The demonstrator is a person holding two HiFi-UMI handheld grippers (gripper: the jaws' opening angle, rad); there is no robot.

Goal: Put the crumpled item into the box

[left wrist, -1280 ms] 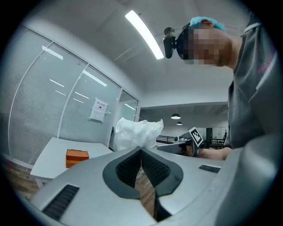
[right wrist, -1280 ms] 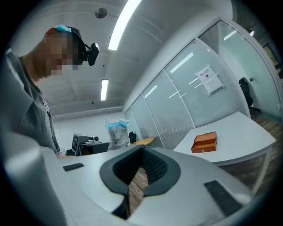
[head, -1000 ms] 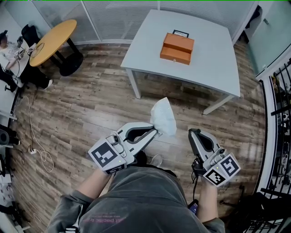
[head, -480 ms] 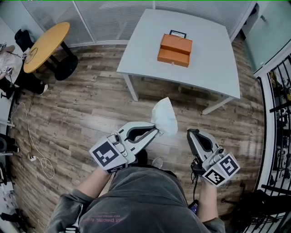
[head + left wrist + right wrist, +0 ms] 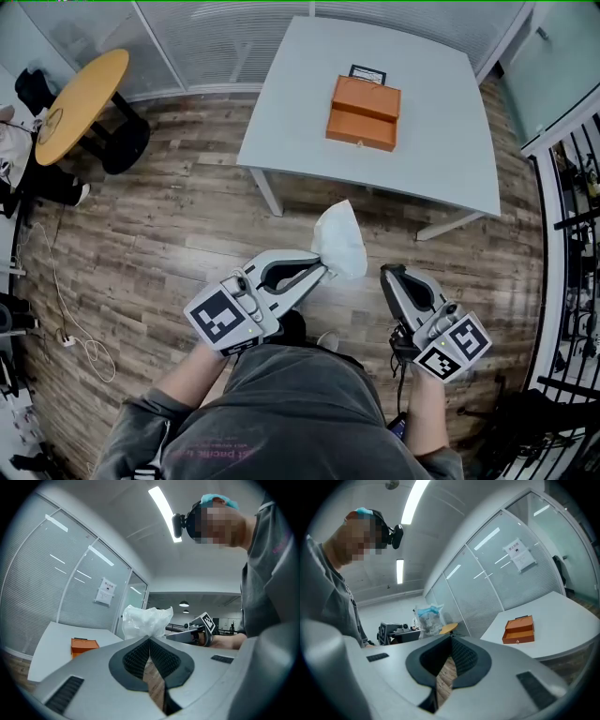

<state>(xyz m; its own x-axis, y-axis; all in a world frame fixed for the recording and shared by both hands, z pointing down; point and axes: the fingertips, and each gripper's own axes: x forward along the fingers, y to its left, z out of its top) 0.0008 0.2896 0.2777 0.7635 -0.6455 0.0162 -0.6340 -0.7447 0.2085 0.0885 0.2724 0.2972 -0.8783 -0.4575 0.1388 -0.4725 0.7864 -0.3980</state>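
The left gripper (image 5: 323,270) has its jaws pressed together on the lower edge of the crumpled item (image 5: 339,242), a white, thin, rumpled bag or sheet (which of the two is hard to tell). In the left gripper view the jaw tips of the left gripper (image 5: 149,638) meet in a point and the crumpled item (image 5: 145,620) puffs up just beyond them. The right gripper (image 5: 386,272) is just beside it, its jaws closed tip to tip with nothing between them; in its own view the tips of the right gripper (image 5: 451,638) touch, and only floor planks show through the hollow behind them. From there the crumpled item (image 5: 427,618) shows off to the left, held up in the air.

Both grippers are held low in front of the person (image 5: 281,412), over the wooden floor (image 5: 169,225) and well apart from the table (image 5: 441,141). The crumpled item hangs above the floor, short of the table's near edge.

On the pale grey table stands the orange box (image 5: 364,112), away from the near edge, and its lid looks raised in the right gripper view (image 5: 518,630). A small dark-framed card (image 5: 367,72) lies just behind it. In the left gripper view the box (image 5: 83,645) sits to the left of the jaws.

Farther out, a round wooden table (image 5: 80,89) stands at the upper left, a cable (image 5: 70,319) trails on the floor, and a glass wall carries a paper notice (image 5: 518,555).
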